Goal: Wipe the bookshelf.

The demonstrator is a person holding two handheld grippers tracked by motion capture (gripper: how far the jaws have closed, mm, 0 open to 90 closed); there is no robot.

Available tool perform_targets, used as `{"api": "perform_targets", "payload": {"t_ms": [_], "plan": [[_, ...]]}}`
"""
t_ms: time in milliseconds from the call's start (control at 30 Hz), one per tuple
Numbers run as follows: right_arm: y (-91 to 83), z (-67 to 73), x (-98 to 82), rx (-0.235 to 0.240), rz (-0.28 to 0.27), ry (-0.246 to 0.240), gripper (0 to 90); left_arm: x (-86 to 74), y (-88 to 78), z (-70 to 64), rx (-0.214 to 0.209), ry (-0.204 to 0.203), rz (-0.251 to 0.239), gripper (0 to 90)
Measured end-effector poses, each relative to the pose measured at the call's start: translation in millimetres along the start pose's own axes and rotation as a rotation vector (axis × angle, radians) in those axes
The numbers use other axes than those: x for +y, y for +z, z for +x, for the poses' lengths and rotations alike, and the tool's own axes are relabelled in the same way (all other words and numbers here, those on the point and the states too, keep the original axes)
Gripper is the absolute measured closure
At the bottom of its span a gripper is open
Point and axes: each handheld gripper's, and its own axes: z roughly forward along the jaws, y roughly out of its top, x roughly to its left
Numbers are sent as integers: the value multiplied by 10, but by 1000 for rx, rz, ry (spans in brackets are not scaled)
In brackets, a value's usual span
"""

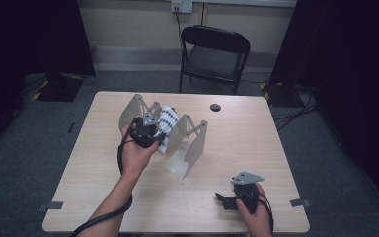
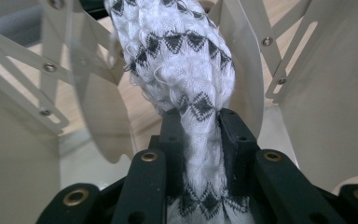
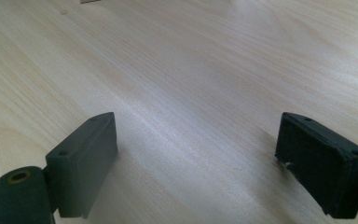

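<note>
The left tool (image 2: 200,140) is clenched on the patterned cloth (image 2: 182,60) (amid the metal rack (image 1: 187,143)) — the right tool (image 3: 198,163) is held released above the surface (image 3: 191,70).

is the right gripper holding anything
No, the right gripper has its jaws wide apart with bare wooden table between them, while the patterned cloth sits in the left gripper.
</note>
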Motion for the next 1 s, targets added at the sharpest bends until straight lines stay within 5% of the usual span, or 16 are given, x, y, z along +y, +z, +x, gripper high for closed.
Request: {"api": "perform_targets", "payload": {"t_ms": [233, 633, 867, 1000], "plan": [[0, 1, 0, 0, 0, -1, 120, -147, 221, -62, -3, -3, 55, 735], [-1, 2, -1, 1, 0, -1, 120, -312, 329, -46, -30, -24, 90, 735], [-1, 3, -1, 1, 0, -1, 120, -364, 273, -34, -35, -30, 114, 734], [-1, 3, -1, 1, 0, -1, 120, -307, 139, -16, -21, -28, 87, 734]]}}
